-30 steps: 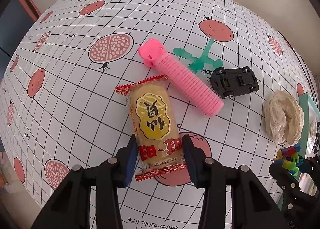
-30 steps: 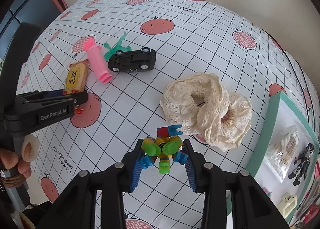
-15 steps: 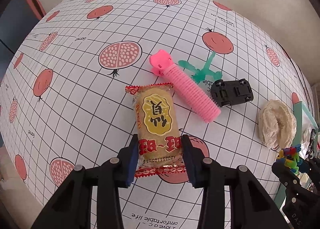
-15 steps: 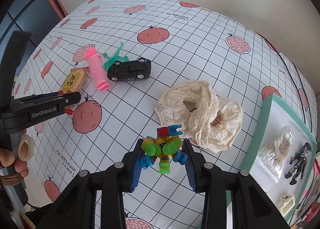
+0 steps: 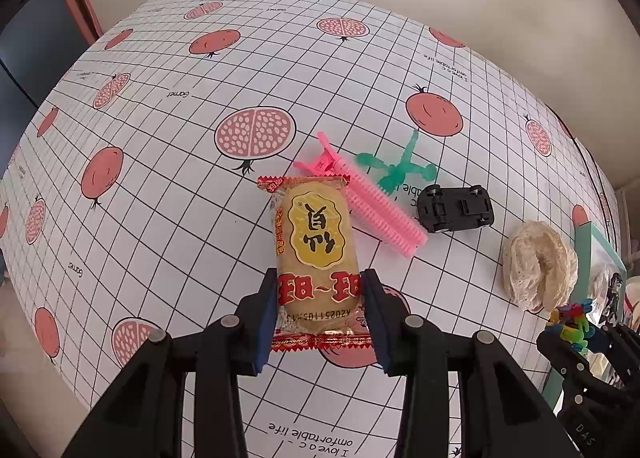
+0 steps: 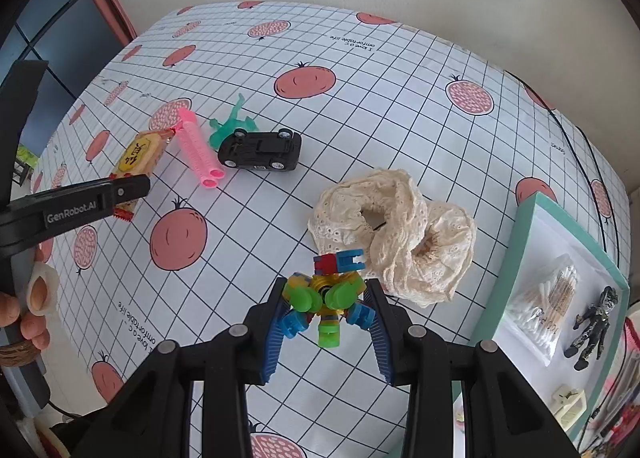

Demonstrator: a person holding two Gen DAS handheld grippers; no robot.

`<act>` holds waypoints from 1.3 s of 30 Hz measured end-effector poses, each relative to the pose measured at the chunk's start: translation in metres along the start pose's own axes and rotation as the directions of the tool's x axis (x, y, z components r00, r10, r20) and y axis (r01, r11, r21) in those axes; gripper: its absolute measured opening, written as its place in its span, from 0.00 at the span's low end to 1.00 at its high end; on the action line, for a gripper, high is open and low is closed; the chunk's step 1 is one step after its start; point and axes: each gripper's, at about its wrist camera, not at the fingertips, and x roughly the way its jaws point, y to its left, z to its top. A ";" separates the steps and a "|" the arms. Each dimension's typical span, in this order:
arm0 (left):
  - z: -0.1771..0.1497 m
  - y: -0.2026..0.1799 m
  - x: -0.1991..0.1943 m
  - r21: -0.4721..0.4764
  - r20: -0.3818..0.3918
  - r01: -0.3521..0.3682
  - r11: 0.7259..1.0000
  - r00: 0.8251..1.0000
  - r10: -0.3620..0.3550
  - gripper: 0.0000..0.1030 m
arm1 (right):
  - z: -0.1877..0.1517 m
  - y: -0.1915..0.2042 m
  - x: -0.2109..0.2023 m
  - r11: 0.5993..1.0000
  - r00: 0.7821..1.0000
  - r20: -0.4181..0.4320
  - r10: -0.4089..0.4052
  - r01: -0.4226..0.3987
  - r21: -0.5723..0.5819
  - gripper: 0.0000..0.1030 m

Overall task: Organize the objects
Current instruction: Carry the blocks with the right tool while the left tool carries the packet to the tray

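Note:
My left gripper point(image 5: 319, 314) is shut on a yellow snack packet point(image 5: 314, 242) with red ends and holds it above the table; the packet also shows in the right wrist view point(image 6: 140, 152). My right gripper point(image 6: 326, 326) is shut on a colourful block toy point(image 6: 326, 294) and holds it above the table beside a cream lace scrunchie point(image 6: 394, 234). A pink hair roller clip point(image 5: 372, 206), a green plastic figure point(image 5: 400, 168) and an upturned black toy car point(image 5: 456, 208) lie on the pomegranate tablecloth point(image 5: 160, 178).
A teal-rimmed tray point(image 6: 532, 214) stands at the right table edge and holds a bag of cotton swabs point(image 6: 546, 310), a dark figurine point(image 6: 594, 326) and a small white clip point(image 6: 570, 406). A wall runs behind the table.
Both grippers have risen and pulled back with their objects. The snack packet has lifted off the cloth and now overlaps the pink roller in view. More of the tray shows.

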 end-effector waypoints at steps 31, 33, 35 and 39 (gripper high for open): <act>-0.009 -0.072 -0.033 0.136 0.085 0.054 0.989 0.994 -0.066 0.41 | -0.029 -0.076 -0.019 0.987 0.997 0.031 -0.069 0.063 0.148 0.39; -0.013 -0.087 -0.035 0.163 0.087 0.068 0.984 0.993 -0.083 0.41 | -0.034 -0.089 -0.023 0.982 0.996 0.037 -0.077 0.070 0.173 0.39; -0.018 -0.102 -0.037 0.192 0.091 0.082 0.978 0.991 -0.101 0.41 | -0.040 -0.102 -0.028 0.978 0.996 0.042 -0.084 0.074 0.197 0.39; -0.026 -0.130 -0.042 0.243 0.089 0.124 0.962 0.985 -0.150 0.41 | -0.053 -0.127 -0.035 0.966 0.994 0.046 -0.100 0.086 0.245 0.39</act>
